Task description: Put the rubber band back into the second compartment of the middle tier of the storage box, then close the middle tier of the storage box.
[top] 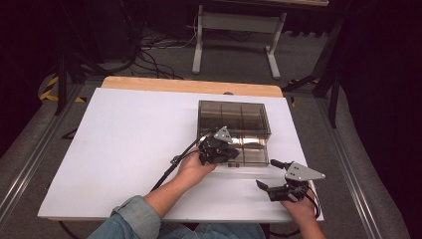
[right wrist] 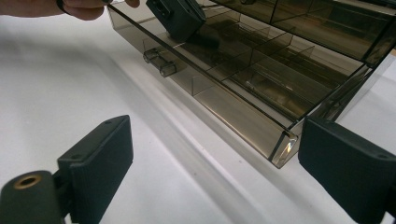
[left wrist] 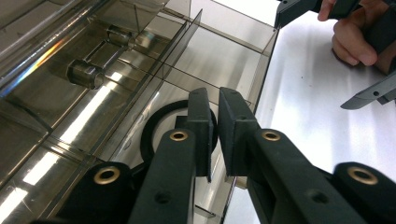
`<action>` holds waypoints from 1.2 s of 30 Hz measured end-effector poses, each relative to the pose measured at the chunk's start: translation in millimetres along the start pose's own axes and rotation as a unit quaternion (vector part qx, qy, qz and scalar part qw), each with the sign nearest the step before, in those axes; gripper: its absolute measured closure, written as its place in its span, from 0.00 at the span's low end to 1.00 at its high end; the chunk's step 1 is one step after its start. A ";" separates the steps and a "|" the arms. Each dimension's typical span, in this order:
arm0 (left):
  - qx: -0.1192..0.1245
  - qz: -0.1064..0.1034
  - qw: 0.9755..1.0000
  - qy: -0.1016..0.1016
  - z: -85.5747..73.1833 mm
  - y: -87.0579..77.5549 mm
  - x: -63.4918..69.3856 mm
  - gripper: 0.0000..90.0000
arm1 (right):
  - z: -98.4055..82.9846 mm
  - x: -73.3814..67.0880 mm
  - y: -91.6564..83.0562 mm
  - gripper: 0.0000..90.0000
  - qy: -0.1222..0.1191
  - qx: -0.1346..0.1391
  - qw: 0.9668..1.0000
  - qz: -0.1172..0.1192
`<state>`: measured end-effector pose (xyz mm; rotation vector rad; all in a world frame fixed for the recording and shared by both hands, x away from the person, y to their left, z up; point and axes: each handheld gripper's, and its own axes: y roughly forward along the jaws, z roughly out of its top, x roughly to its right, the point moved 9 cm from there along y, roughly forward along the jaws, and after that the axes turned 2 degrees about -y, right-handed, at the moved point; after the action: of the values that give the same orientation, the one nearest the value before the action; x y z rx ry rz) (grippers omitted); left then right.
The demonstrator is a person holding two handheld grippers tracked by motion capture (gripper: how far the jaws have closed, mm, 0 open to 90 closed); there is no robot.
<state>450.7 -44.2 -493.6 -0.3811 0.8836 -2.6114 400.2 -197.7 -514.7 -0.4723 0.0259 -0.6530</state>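
On a white table top (top: 124, 149) with a strip of pale wood (top: 189, 85) along its far edge sits a smoky, see-through plastic organiser box (top: 234, 119), placed toward the right of the board. Its lower drawer (top: 249, 155) is pulled out toward the person, and thin clear dividers split it into several compartments. A person in a denim sleeve (top: 134, 216) reaches in from the bottom edge with a black two-jaw gripper in each hand. Over the left end of the open drawer is the left gripper (left wrist: 214, 133), its grey three-cornered plate on top and its cable trailing back across the table. From the left gripper view its jaws point down into a drawer compartment and stand nearly together, with only a thin slit between the pads. Right behind those jaws, on the compartment floor, lies a black ring with a pale centre (left wrist: 156, 128), much like a roll of tape; whether the pads pinch its edge cannot be told. Off to the right, near the table's front edge and clear of the box, the right gripper (top: 268, 175) rests low with its jaws spread wide and nothing between them. Seen from the right gripper view, the drawer front carries a small clear handle (right wrist: 159, 61) on two short posts.
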 end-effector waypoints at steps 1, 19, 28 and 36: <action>0.002 -0.003 1.000 -0.003 0.3 0.2 0.3 0.90 | 0.1 -0.2 0.0 0.12 0.001 0.000 1.000 0.000; 0.040 -0.007 0.999 -0.018 5.6 -40.9 -1.0 0.57 | 1.2 1.4 -1.9 0.12 0.001 0.005 1.000 -0.007; 0.054 0.008 0.998 -0.019 -7.6 -71.5 -4.3 0.45 | 2.2 1.3 -6.0 0.14 0.002 0.009 1.000 -0.012; 0.069 0.046 0.996 -0.014 -24.1 -102.8 -5.6 0.33 | 4.9 -0.3 -6.0 0.14 0.002 0.010 1.000 -0.010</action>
<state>421.9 47.1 -448.6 -0.3319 0.6906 -2.5566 397.3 -199.7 -507.7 -0.4524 0.0179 -0.6723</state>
